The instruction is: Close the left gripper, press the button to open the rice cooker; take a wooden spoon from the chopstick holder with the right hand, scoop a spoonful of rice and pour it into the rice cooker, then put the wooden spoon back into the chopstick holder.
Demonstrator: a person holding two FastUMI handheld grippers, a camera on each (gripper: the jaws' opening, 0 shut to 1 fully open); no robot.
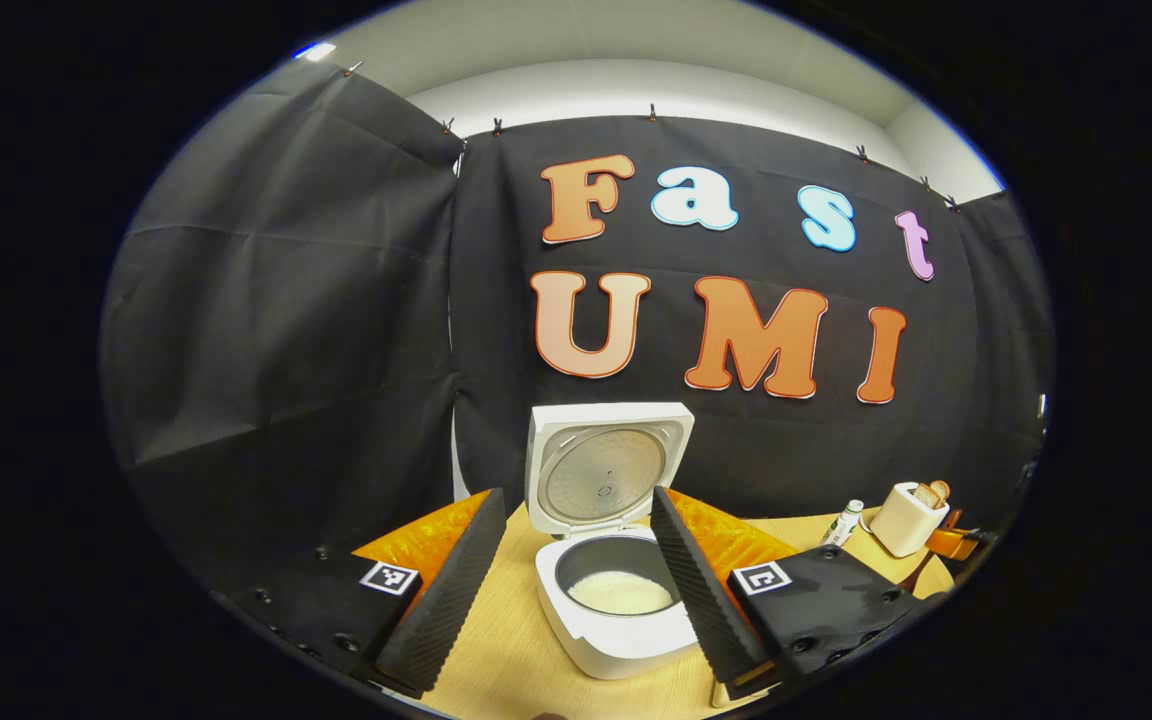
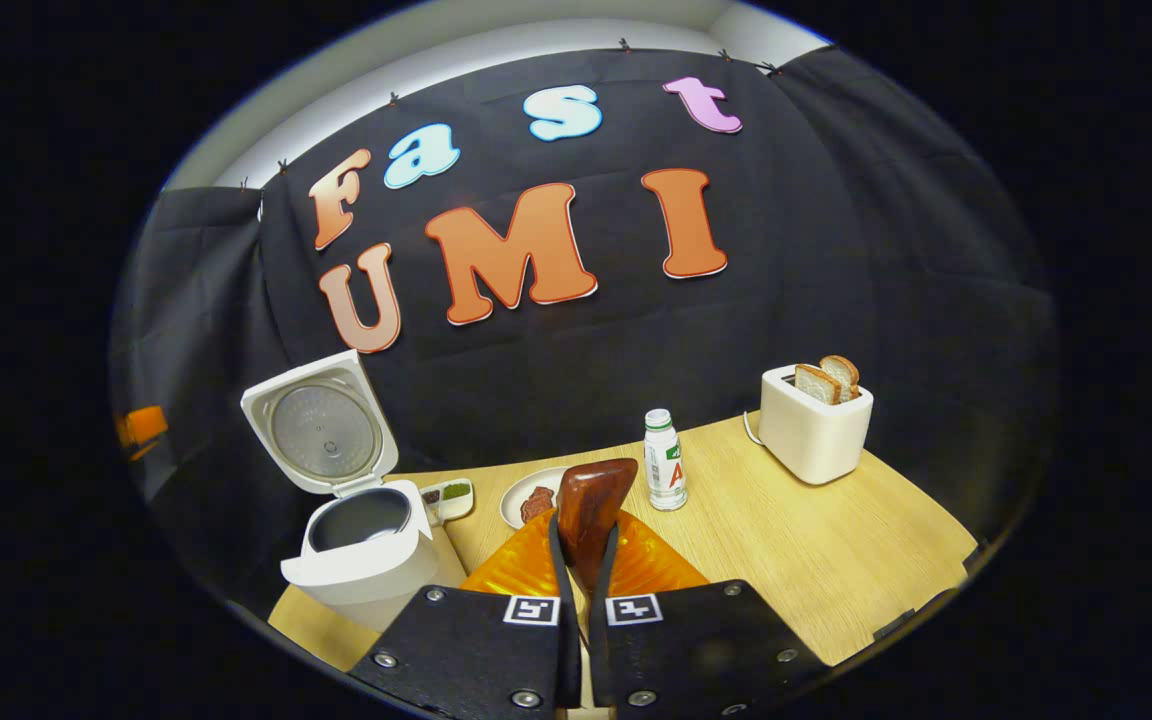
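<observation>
The white rice cooker (image 1: pixel 616 640) stands open on the wooden table, its lid (image 1: pixel 604 470) upright. White rice (image 1: pixel 621 592) lies in the bottom of its pot. My left gripper (image 1: pixel 576 497) is open, its two fingers reaching along either side of the cooker without touching it. In the right gripper view the cooker (image 2: pixel 361 560) sits at the lower left with its lid raised. My right gripper (image 2: pixel 586 535) is shut on a dark wooden spoon (image 2: pixel 596 490), whose bowl sticks up past the fingertips. I see no rice on the spoon.
A white toaster (image 2: pixel 816 435) with bread slices stands at the right of the table (image 2: pixel 816 560). A small bottle (image 2: pixel 664 462), a plate (image 2: pixel 516 497) with food and a small dish (image 2: pixel 448 497) sit behind the spoon. The toaster (image 1: pixel 906 520) and bottle (image 1: pixel 844 522) lie right of the cooker.
</observation>
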